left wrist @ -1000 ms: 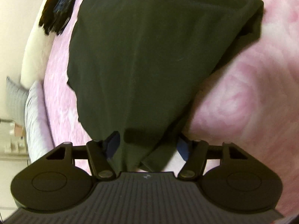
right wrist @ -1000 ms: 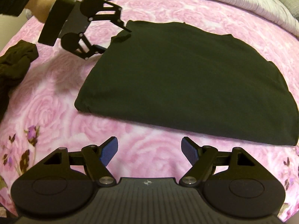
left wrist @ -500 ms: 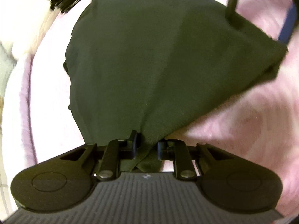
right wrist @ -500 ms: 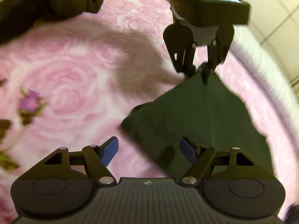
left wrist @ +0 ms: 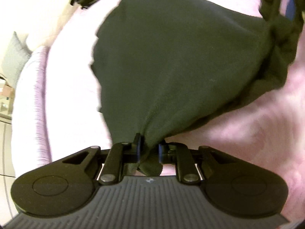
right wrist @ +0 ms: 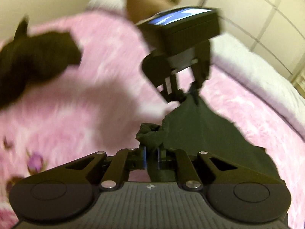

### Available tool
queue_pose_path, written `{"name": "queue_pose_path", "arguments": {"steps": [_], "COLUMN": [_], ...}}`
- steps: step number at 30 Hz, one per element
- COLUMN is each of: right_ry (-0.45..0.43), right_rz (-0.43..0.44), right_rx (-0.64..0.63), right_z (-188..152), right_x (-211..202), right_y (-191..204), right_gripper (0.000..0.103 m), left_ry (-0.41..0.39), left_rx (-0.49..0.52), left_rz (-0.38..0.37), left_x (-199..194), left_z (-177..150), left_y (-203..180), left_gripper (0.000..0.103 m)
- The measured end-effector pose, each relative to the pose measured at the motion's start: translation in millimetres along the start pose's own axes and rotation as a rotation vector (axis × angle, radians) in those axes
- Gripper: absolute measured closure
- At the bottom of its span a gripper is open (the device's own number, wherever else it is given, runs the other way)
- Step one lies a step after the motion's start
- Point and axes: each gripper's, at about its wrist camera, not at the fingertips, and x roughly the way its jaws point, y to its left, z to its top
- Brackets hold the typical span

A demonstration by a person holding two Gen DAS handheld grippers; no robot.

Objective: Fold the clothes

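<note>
Left tongs [left wrist: 149, 148] and right tongs [right wrist: 151, 157] are both clamped closed, facing one another closely.

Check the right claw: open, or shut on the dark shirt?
Shut on the dark shirt. In the right wrist view the right claw has its blue pads nearly together with bunched fabric between them.
</note>
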Motion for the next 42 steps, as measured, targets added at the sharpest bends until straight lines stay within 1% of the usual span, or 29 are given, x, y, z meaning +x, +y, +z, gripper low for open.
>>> {"name": "queue_pose_path", "arguments": {"steps": [3, 5, 9, 11, 13, 16, 20, 24, 27, 29, 33, 35, 36, 37, 38, 39, 40, 41, 42], "right_ry": [-0.061, -0.089, -0.121, -0.132, -0.133, -0.115, -0.072, -0.019, 0.020, 0.041, 0.049, 0.052, 0.054, 0.056, 0.058, 0.060, 0.062, 0.064, 0.066], "right_rz": [-0.043, -0.081, -0.157, -0.192, -0.213, -0.224, -0.222, -0.238, -0.237, -0.234, -0.235, -0.235, -0.235, -0.235, -0.235, -0.236, -0.241, -0.247, -0.253], "right_rx": [0.145, 0.261, 0.473, 0.562, 0.648, 0.752, 0.894, 1.021, 1.119, 1.177, 1.236, 1.265, 1.280, 1.295, 1.309, 1.324, 1.339, 1.350, 1.358], "right_z": [4, 0, -24, -41, -62, -101, -164, -219, -251, -268, -278, -283, -285, -287, -290, -292, -294, -295, -296], "right_x": [-34, -54, -85, -96, -102, -103, -102, -91, -78, -69, -71, -72, -72, -72, -73, -73, -73, -73, -73], "right_y": [-42, -74, -142, -176, -208, -255, -309, -336, -342, -345, -342, -340, -339, -339, -338, -337, -339, -341, -342], "right_gripper": [0.093, 0.094, 0.094, 0.094, 0.094, 0.094, 0.094, 0.094, 0.094, 0.094, 0.096, 0.096, 0.096, 0.096, 0.096, 0.096, 0.096, 0.096, 0.096], "left_ry": [-0.025, -0.032, -0.028, -0.019, -0.010, 0.004, 0.021, 0.034, 0.056, 0.058, 0.049, 0.044, 0.040, 0.038, 0.034, 0.027, 0.014, -0.005, -0.024], "left_rx": [-0.029, -0.028, 0.006, 0.016, 0.032, 0.059, 0.080, 0.092, 0.103, 0.106, 0.088, 0.069, 0.043, -0.005, -0.078, -0.167, -0.263, -0.366, -0.469], "left_rz": [0.027, 0.032, 0.032, 0.026, 0.009, -0.026, -0.095, -0.161, -0.196, -0.203, -0.224, -0.240, -0.248, -0.254, -0.261, -0.270, -0.272, -0.267, -0.262], "left_x": [-14, -17, 0, 16, 40, 81, 143, 205, 234, 240, 241, 242, 244, 247, 247, 247, 245, 240, 236], "left_z": [31, 57, 117, 148, 180, 226, 271, 300, 310, 316, 318, 318, 317, 317, 315, 311, 305, 297, 289], "left_y": [40, 65, 104, 120, 131, 146, 152, 144, 135, 132, 136, 140, 143, 149, 157, 167, 177, 188, 199], "left_gripper": [0.089, 0.089, 0.089, 0.089, 0.089, 0.089, 0.089, 0.089, 0.090, 0.090, 0.089, 0.086, 0.084, 0.079, 0.075, 0.072, 0.065, 0.059, 0.059]}}
